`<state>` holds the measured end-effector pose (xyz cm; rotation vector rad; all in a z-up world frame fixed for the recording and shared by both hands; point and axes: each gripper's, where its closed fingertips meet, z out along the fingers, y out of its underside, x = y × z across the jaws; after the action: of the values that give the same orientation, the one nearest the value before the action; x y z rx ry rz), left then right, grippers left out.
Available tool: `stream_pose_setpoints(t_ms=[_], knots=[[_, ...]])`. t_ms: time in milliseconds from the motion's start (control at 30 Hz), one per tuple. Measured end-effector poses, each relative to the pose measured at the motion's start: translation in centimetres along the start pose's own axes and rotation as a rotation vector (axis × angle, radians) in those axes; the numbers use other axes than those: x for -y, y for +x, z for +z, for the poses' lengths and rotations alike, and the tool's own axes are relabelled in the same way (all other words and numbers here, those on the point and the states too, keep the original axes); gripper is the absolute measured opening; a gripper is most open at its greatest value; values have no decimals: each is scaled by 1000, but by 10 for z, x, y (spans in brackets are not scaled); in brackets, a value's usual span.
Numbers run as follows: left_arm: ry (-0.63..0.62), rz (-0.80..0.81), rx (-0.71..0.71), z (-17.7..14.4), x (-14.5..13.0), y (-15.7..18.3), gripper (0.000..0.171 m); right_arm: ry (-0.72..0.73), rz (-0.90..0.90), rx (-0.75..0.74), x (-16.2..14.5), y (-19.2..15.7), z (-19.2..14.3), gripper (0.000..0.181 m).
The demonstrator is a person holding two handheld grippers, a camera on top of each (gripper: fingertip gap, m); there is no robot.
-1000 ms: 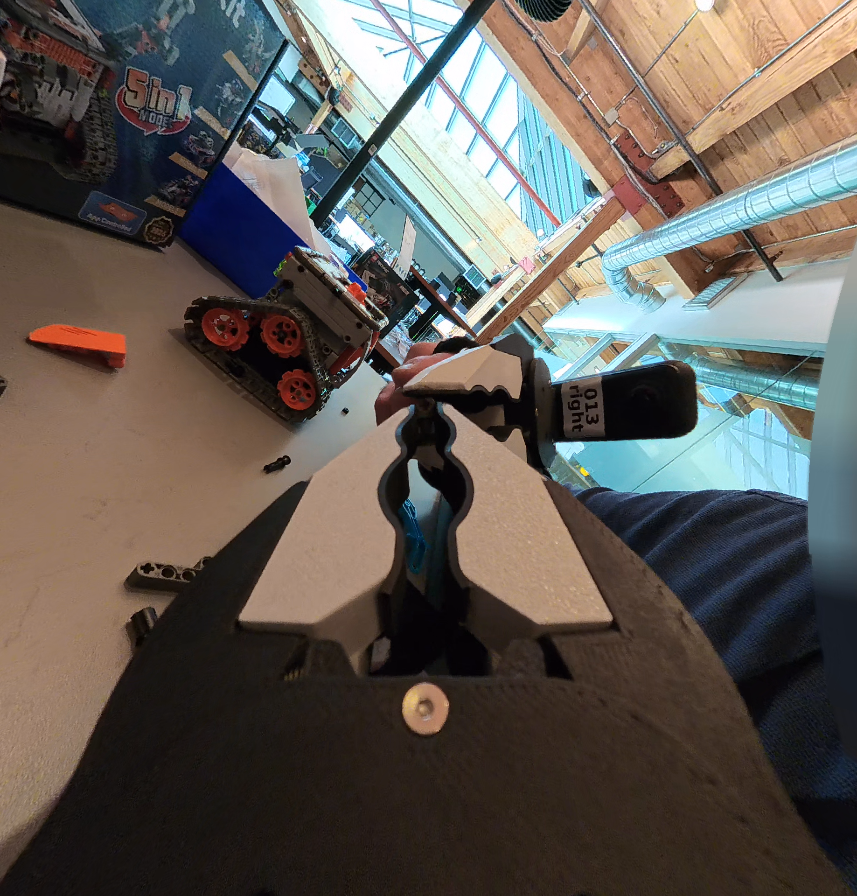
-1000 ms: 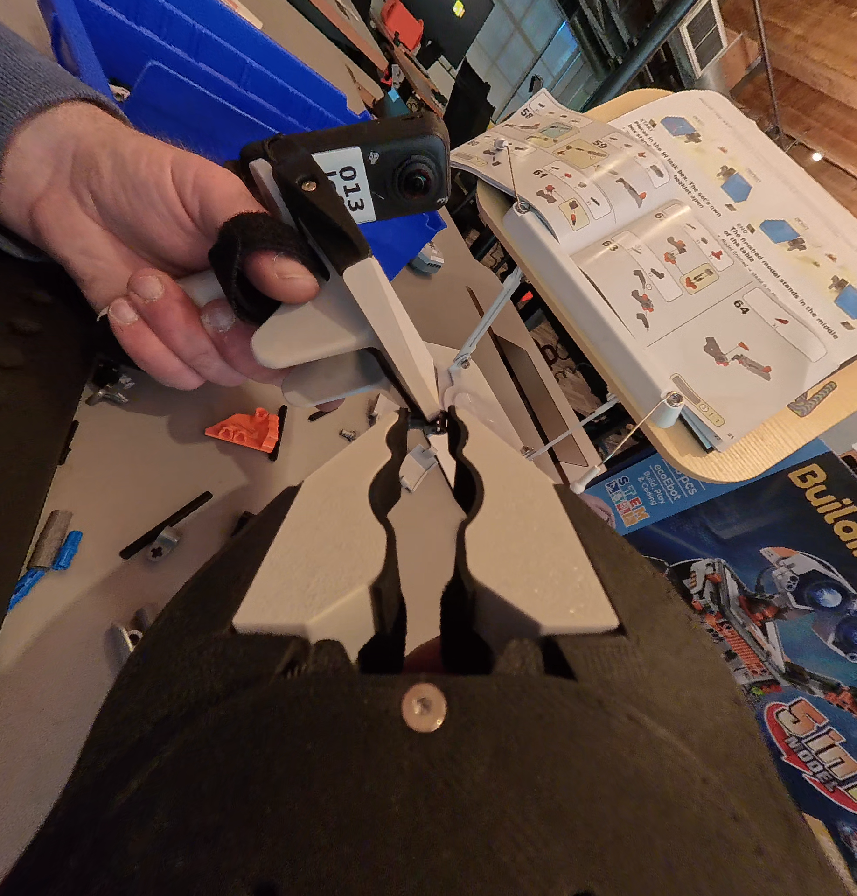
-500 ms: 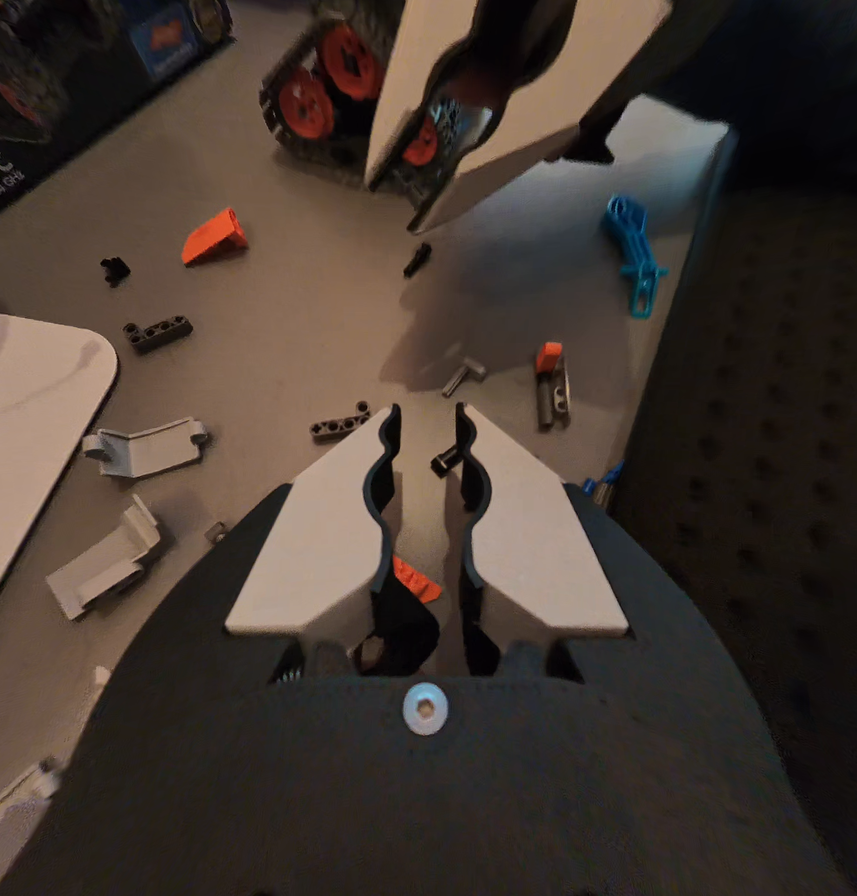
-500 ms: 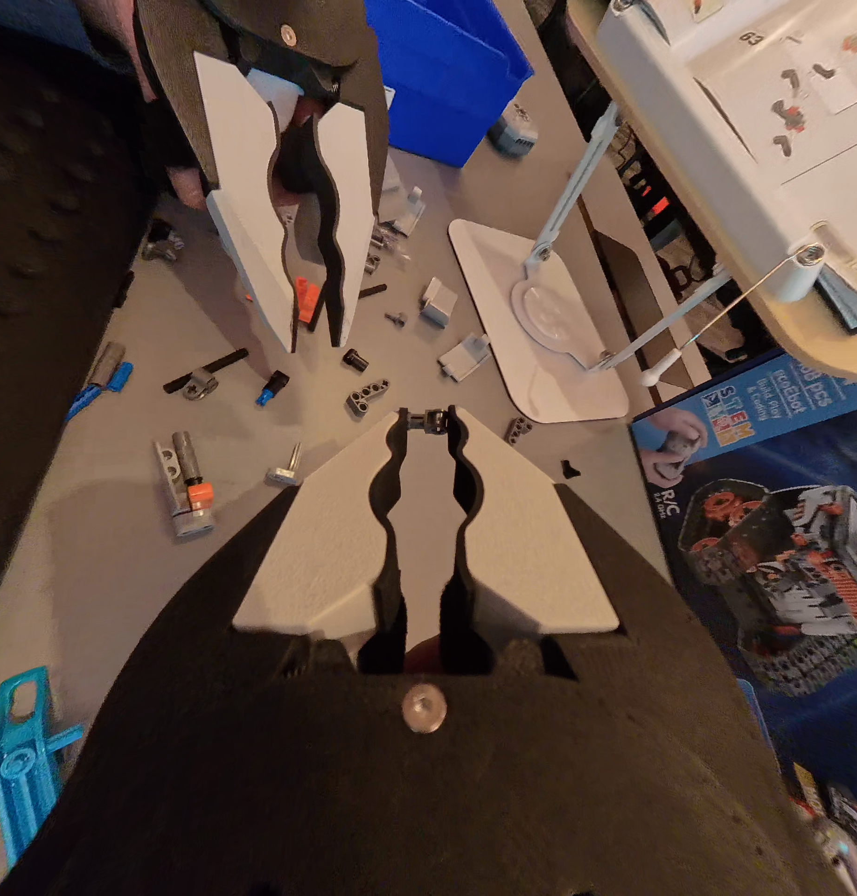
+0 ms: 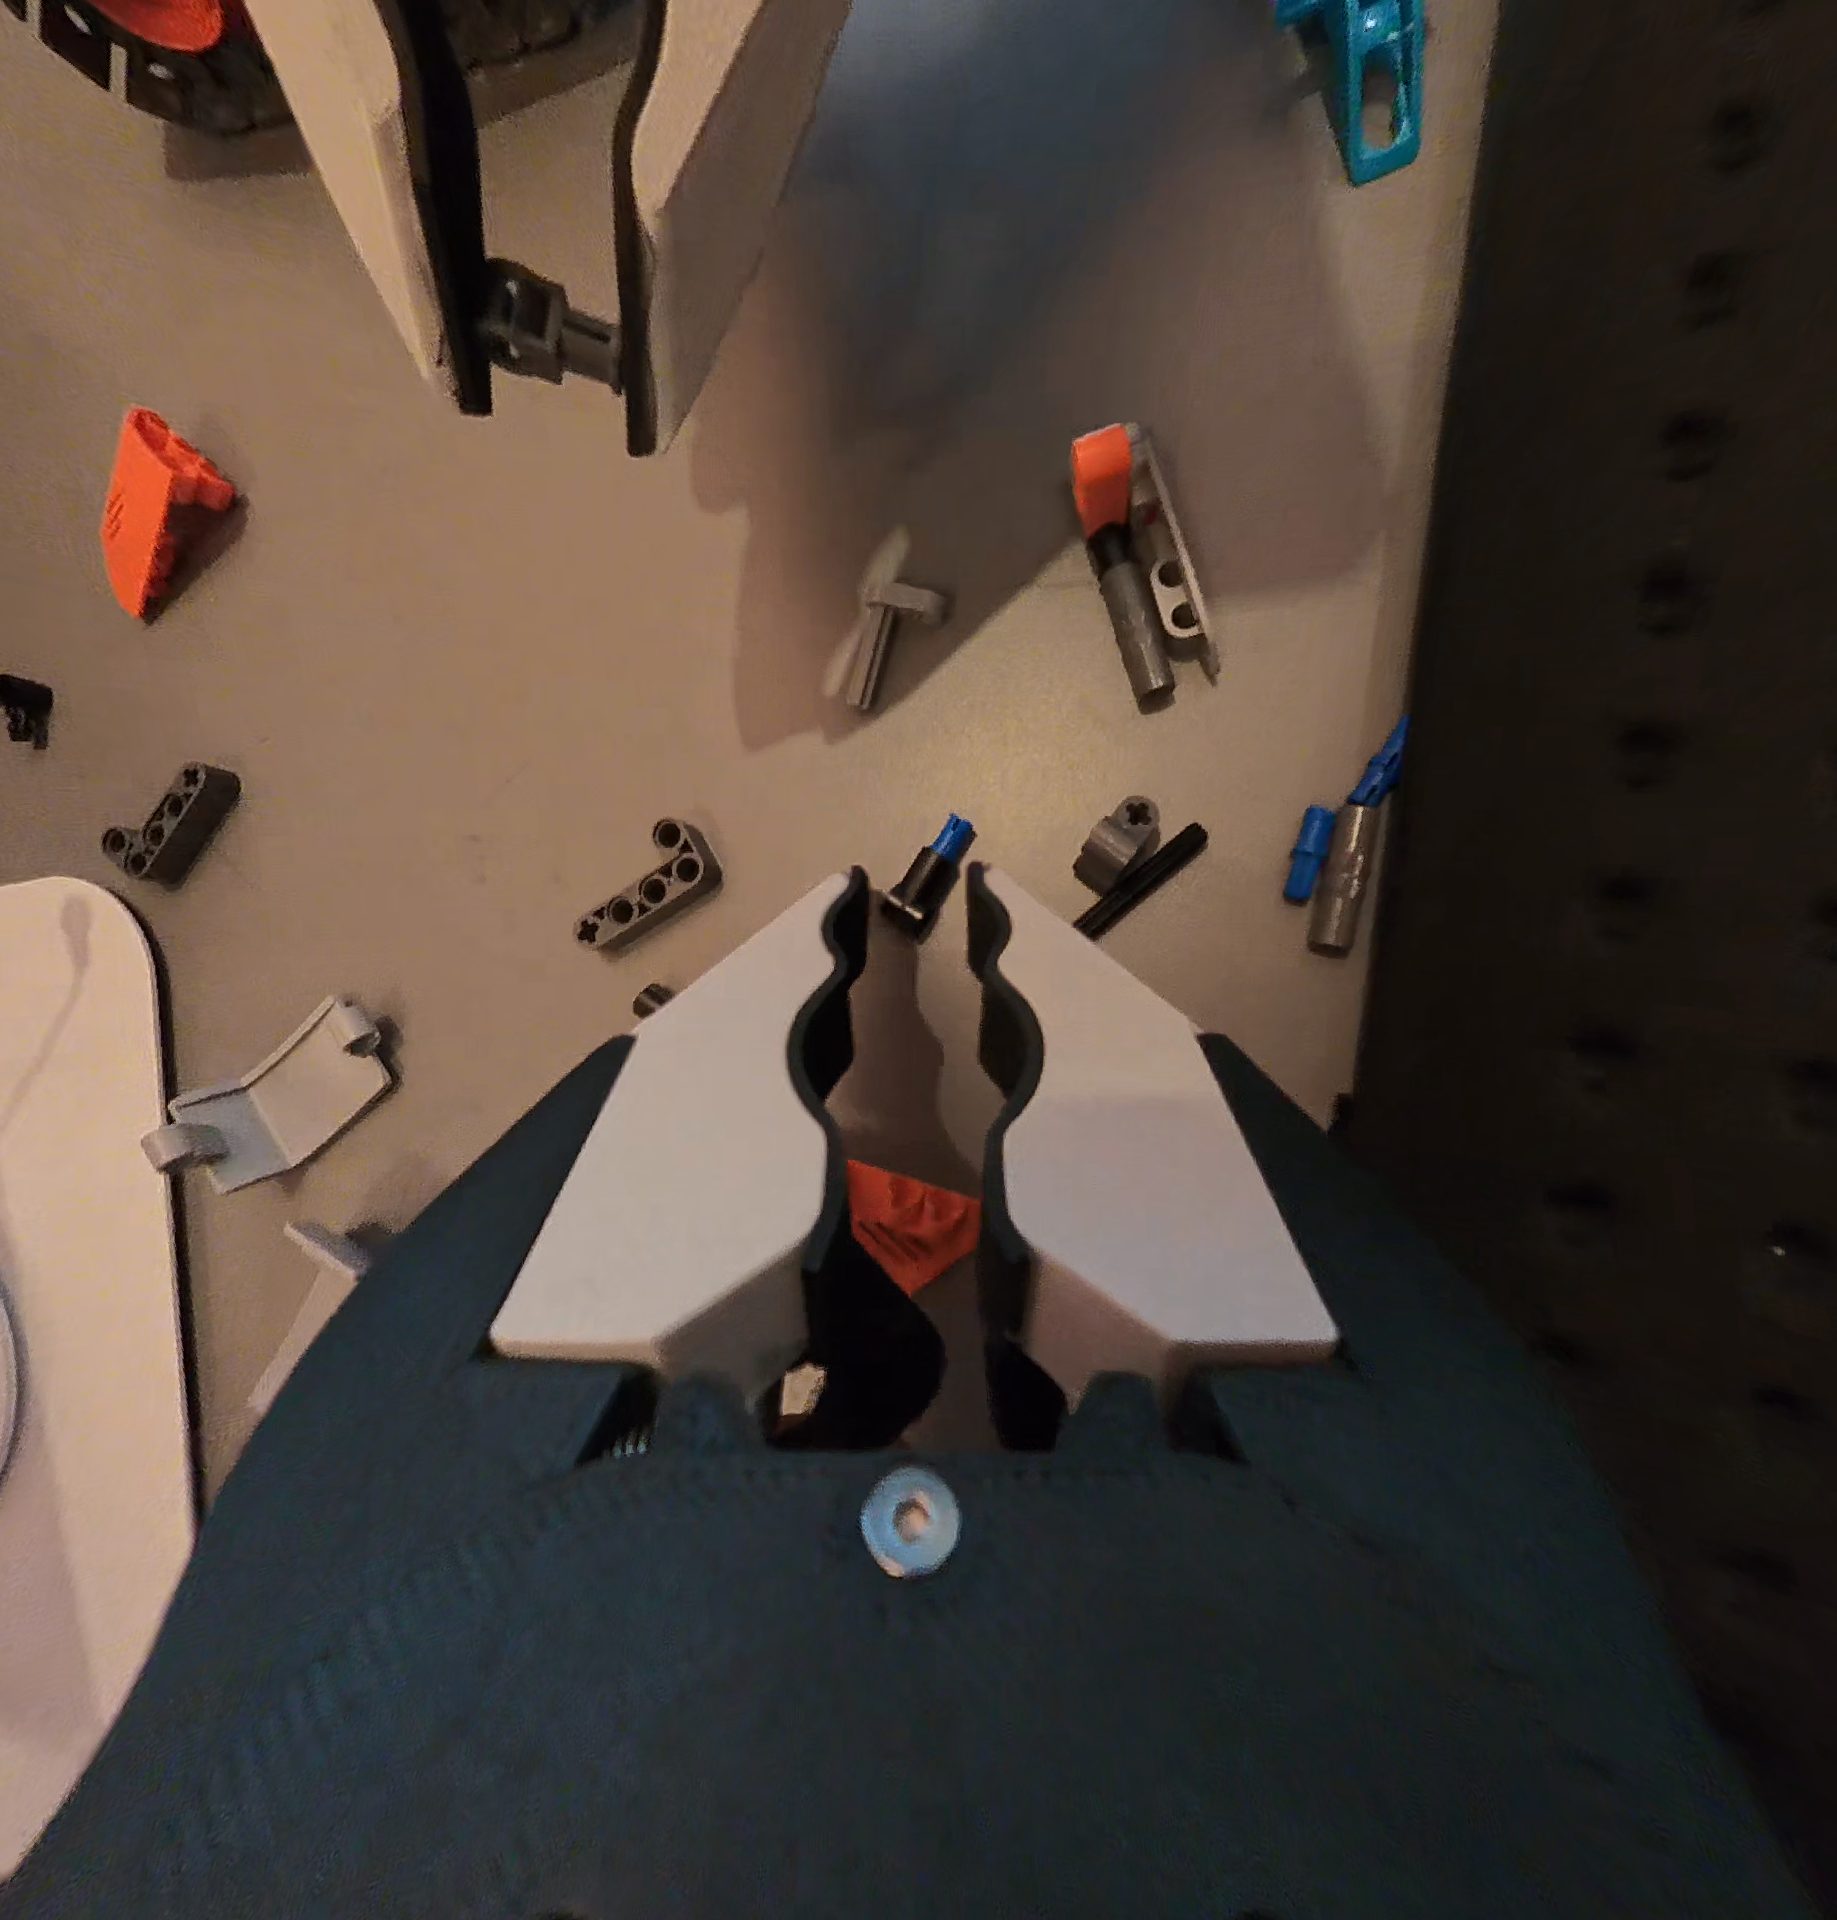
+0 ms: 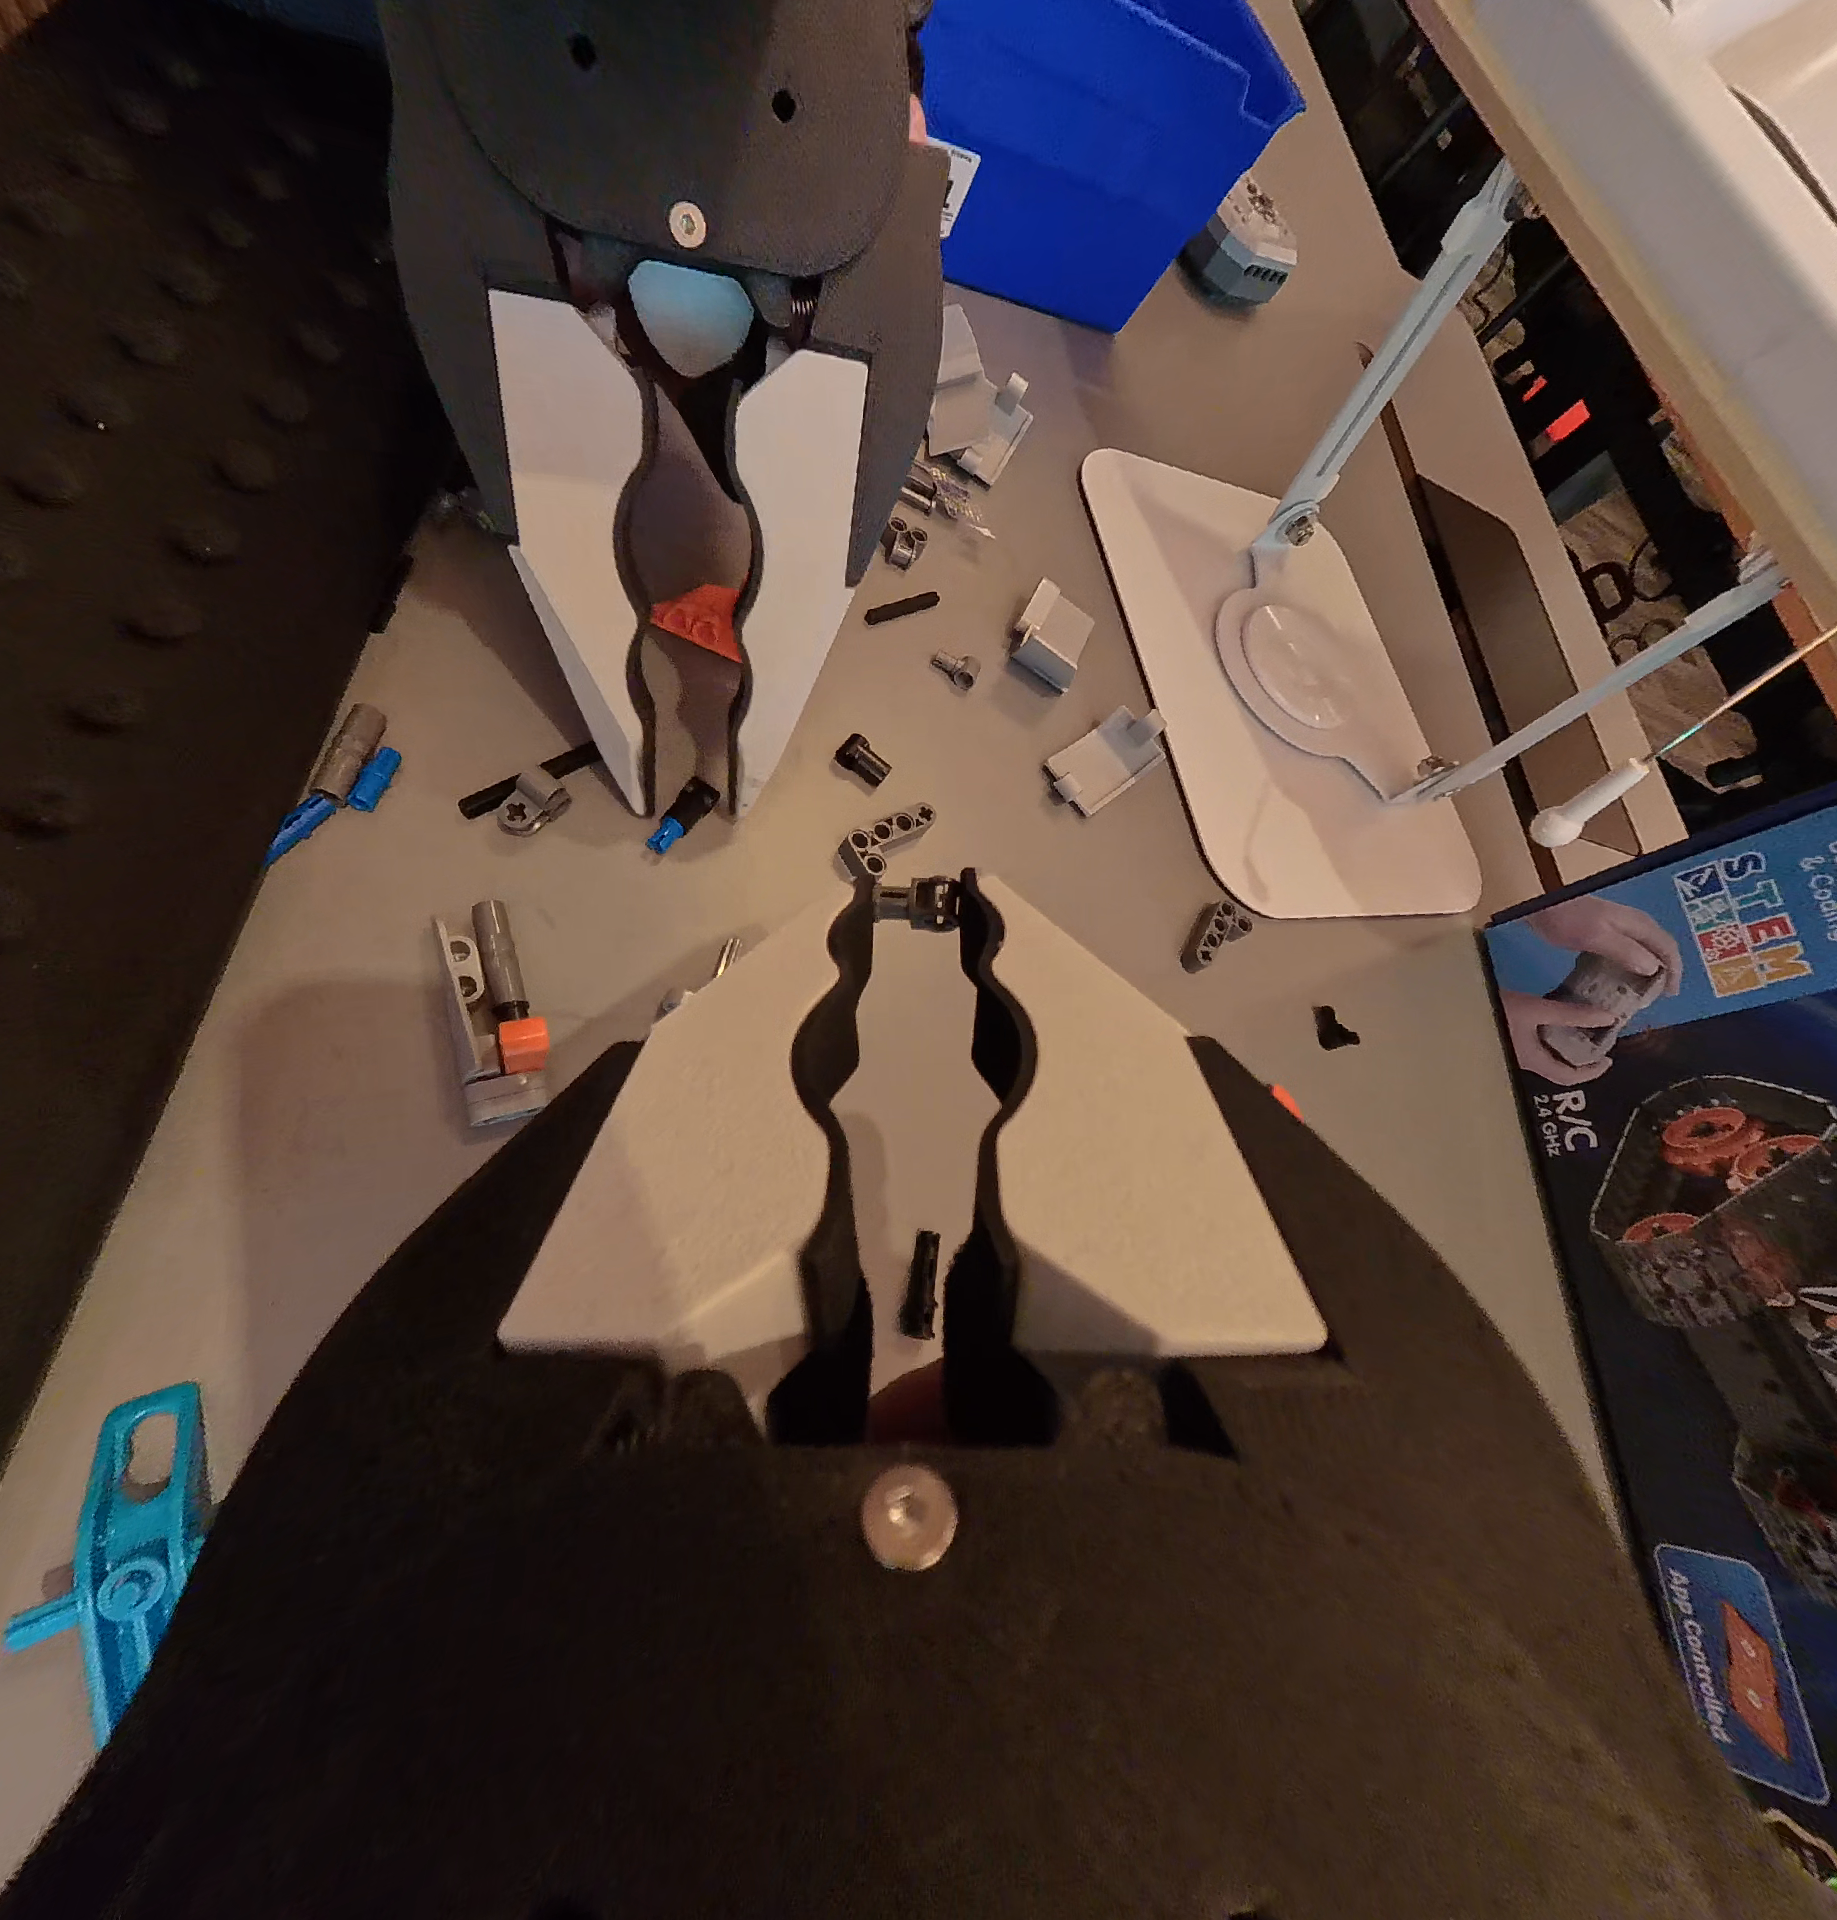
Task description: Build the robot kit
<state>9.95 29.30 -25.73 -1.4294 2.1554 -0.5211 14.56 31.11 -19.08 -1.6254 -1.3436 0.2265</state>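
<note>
My left gripper (image 5: 914, 883) is open, low over the grey table (image 5: 478, 644). A small black pin with a blue end (image 5: 932, 868) lies between its fingertips, with a gap on each side. An orange wedge (image 5: 909, 1226) shows on the table through the gap farther back. My right gripper (image 6: 912, 894) is shut on a small dark grey connector piece (image 6: 916, 900), held across its tips above the table. The left wrist view shows this grasp too, at the top (image 5: 540, 332). The right wrist view shows the left gripper (image 6: 685, 805) straddling the pin (image 6: 680, 816).
Loose parts lie about: an L-shaped grey beam (image 5: 649, 883), another orange wedge (image 5: 161, 514), a grey and orange assembly (image 5: 1142, 561), a teal piece (image 6: 129, 1527). A white stand base (image 6: 1278, 665), a blue bin (image 6: 1090, 145) and a printed box (image 6: 1724, 1195) lie beyond. A black mat (image 5: 1672, 831) borders the table. Spacing between my two grippers at the tips: around 9 centimetres. Left tips and right tips are each some 25 centimetres from the white stand base (image 6: 1278, 665).
Both grippers swung down from a raised meeting to the table. My left gripper opened from nearly shut and came down around the black and blue pin. The right kept its grey piece.
</note>
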Motion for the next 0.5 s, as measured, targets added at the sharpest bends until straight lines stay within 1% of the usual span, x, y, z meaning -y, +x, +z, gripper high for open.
stream_pose_setpoints(t_ms=[33,100,200,367,500], knots=[[6,-9,-7,1,1,0,12,-1,0,2,-1,0,0,14],[15,-10,3,2,1,-1,8,-1,1,7,-1,-1,1,14],[24,-34,14,2,0,-2,7,-2,8,12,-3,0,0,13],[25,-26,42,2,2,-2,7,0,16,16,-5,1,-1,13],[36,-24,35,3,3,1,7,3,18,28,-6,0,-2,13]])
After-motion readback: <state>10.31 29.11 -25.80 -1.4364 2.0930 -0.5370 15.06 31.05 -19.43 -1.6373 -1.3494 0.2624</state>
